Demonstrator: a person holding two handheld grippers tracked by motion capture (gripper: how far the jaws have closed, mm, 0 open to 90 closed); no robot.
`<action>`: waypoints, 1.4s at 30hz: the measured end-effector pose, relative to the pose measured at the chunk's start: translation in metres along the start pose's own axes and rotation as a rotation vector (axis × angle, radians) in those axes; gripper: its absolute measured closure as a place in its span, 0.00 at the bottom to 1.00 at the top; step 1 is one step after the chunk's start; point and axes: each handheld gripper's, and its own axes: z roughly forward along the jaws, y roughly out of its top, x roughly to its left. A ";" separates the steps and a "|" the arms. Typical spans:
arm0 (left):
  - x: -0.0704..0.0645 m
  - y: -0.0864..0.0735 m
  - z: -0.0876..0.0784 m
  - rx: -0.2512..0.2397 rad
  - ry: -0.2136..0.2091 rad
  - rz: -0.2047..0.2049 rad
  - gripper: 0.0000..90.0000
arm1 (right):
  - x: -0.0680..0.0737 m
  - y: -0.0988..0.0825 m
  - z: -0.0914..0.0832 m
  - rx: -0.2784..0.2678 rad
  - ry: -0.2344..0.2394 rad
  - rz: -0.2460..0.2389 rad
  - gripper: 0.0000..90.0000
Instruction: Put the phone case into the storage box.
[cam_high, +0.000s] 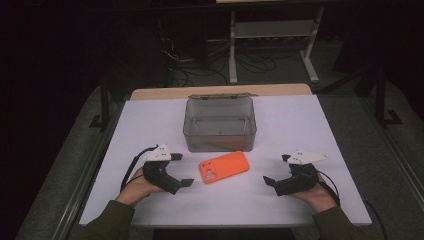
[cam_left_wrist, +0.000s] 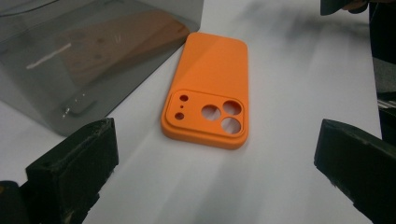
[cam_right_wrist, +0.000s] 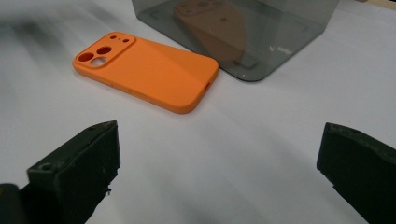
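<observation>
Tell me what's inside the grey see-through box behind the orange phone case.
The box looks empty. The orange tint on its front wall matches the phone case reflecting. Its tinted walls dim the floor, so small items could go unseen.

On the table (cam_high: 310, 130) in front of you, the phone case (cam_high: 224, 167) lies flat near the middle, camera cutouts toward your left. Just behind it, close to its far edge, stands the open box (cam_high: 220, 125), set toward the table's far side. Your left gripper (cam_high: 178, 170) sits to the left of the case and your right gripper (cam_high: 278, 169) to its right, each near it but apart from it, both pointing inward with the case between them
</observation>
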 end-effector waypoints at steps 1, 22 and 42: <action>0.000 0.001 0.001 0.000 -0.002 0.004 0.00 | 0.000 0.000 0.000 -0.001 0.000 0.001 0.00; 0.001 0.015 0.014 -0.001 -0.021 0.009 0.00 | -0.001 0.000 0.000 0.000 -0.002 0.004 0.00; 0.000 0.023 0.026 0.011 -0.019 0.033 0.00 | -0.002 0.000 0.000 -0.001 -0.001 0.007 0.00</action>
